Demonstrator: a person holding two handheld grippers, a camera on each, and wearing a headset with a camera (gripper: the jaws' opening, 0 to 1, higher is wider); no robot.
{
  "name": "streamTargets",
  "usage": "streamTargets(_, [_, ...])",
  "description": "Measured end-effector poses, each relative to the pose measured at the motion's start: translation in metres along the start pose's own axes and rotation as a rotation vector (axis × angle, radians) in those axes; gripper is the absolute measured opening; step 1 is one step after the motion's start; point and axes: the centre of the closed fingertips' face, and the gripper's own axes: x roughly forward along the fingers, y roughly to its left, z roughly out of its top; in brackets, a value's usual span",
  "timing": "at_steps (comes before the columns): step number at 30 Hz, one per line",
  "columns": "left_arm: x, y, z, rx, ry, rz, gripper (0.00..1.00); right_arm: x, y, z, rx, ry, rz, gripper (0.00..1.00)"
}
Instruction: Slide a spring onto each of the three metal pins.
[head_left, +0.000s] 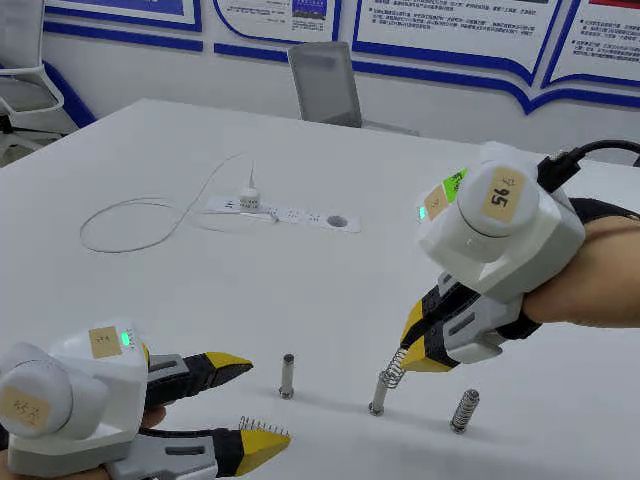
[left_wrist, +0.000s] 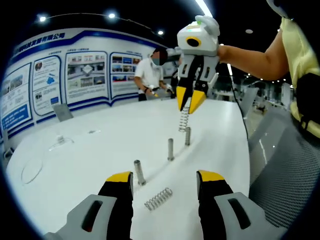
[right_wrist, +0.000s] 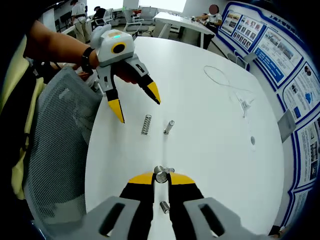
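Midway through the task, the second of three springs is going on. My right tongs (head_left: 408, 352) are clenched on a spring (head_left: 393, 368), held at a slant with its lower end at the top of the middle pin (head_left: 378, 398). I cannot tell whether the coil has caught the tip or merely sits against it. Further right, the right pin (head_left: 464, 410) already carries a spring. To the left, the left pin (head_left: 287, 376) stands bare. My left tongs (head_left: 268, 400) are released at the near left, jaws spread wide. The last spring (head_left: 262, 424) lies flat on the white table (head_left: 330, 290) between them, and in the left gripper view it is clear of both jaws.

The step in hand, as I judge it, is seating the held spring on the middle pin. The next move calls for bringing the coil upright in line with the pin and lowering it so the pin runs up the bore. I should let go only once the spring rests there on its own, since a slanted coil would likely snag. After that, the left tongs need to close on the last spring near one end and carry it to the left pin just beyond.
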Motion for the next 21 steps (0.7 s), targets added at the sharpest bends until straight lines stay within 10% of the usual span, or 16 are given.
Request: streamTargets(21, [-0.004,0.007,-0.004,-0.031,0.002,0.033,0.65,0.020,-0.020,-0.007,-0.024,0.073,0.011,0.11])
